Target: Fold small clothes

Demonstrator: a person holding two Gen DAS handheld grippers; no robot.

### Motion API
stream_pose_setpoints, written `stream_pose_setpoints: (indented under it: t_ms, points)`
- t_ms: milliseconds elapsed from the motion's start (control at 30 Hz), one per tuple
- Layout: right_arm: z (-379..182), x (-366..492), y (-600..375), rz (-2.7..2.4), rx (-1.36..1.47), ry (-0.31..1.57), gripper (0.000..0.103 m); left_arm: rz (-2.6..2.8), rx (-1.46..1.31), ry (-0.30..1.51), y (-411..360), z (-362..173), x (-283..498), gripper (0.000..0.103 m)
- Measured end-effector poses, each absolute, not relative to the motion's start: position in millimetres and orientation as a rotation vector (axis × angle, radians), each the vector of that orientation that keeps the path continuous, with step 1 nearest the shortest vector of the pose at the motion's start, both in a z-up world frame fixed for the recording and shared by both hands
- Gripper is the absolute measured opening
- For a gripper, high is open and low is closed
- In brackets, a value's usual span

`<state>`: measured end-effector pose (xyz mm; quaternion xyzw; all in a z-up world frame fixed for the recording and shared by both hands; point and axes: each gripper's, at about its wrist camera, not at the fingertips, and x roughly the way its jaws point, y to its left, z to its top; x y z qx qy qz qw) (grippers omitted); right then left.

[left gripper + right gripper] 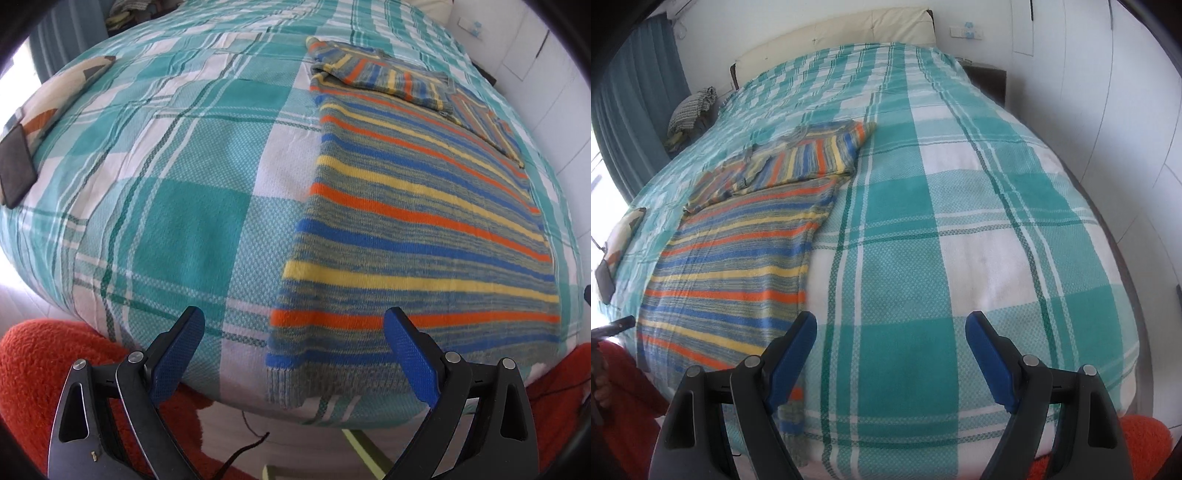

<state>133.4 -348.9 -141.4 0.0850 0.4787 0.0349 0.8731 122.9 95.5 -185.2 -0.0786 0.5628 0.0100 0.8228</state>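
Both grippers, left (293,332) and right (891,334), gape above sweater (413,221) hem (bare bedspread (960,240) right).

Teal plaid bed (960,221), white walls (1126,110), blue curtain (635,110)

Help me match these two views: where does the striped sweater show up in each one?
Left wrist view: the striped sweater fills the right half, hem nearest the open left gripper.
Right wrist view: the striped sweater lies on the left, beside the open right gripper.
Shared landmark: the dark phone near the bed's left edge.
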Motion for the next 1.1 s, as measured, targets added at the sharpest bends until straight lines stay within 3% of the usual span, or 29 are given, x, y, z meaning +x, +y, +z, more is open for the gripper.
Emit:
stream_pose_setpoints:
  t_ms: [200, 400, 967, 1100]
  points:
    - [-129, 114, -289, -0.088, -0.242, 1.000, 0.082, 0.015, -0.058, 1.153, 74, -181, 122, 0.098]
    - [-113, 114, -264, -0.120, -0.325, 0.942, 0.082, 0.022, -0.043, 1.146, 75, -180, 124, 0.098]
    - [-120, 117, -267, -0.118, -0.299, 0.968, 0.082, 0.055, -0.076, 1.165, 83, -185, 125, 0.098]
    - [-115, 119, -291, -0.075, -0.163, 0.996, 0.082, 0.104, -0.070, 1.248, 91, -198, 124, 0.098]
